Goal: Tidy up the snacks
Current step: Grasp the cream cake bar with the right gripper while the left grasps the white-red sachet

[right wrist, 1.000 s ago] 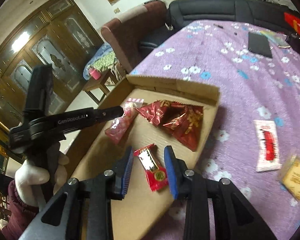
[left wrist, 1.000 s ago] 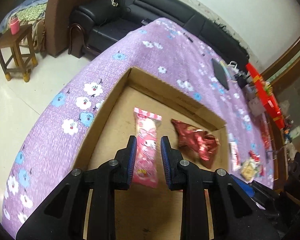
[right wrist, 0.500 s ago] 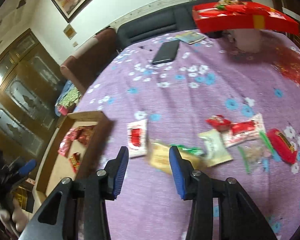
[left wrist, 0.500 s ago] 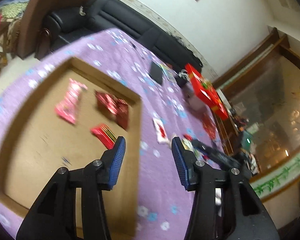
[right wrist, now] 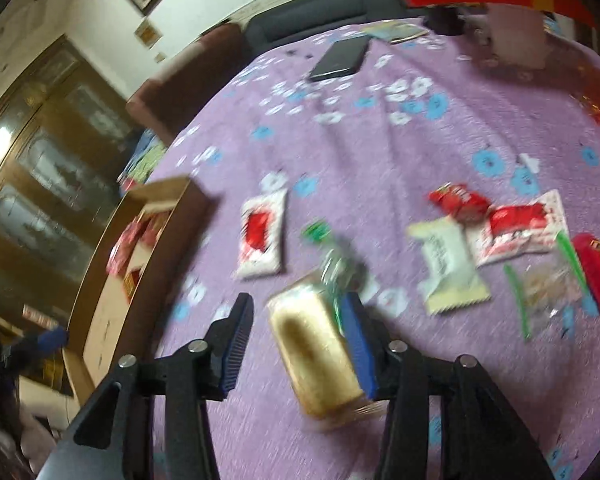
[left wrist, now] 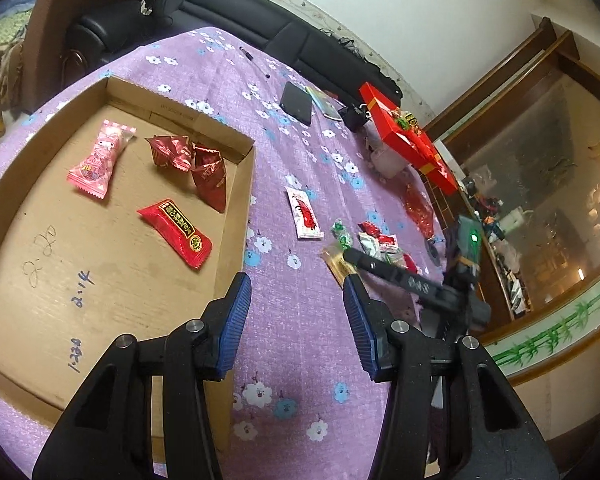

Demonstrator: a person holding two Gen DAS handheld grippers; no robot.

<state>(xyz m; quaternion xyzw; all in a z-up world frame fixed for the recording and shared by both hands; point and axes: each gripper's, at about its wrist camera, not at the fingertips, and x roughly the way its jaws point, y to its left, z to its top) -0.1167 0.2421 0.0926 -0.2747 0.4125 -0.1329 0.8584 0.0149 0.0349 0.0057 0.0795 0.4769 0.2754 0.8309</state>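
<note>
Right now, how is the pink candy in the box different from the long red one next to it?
The pink candy is pale pink with white frilly ends; the long red candy is bright red with a black and gold label. The pink candy lies nearer the cardboard box's far left corner; the red candy lies nearer its middle. Both lie flat, sealed, touching nothing else.

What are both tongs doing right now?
Left tongs: open, empty, above the tablecloth.
Right tongs: open around the golden snack packet, not gripping.
</note>
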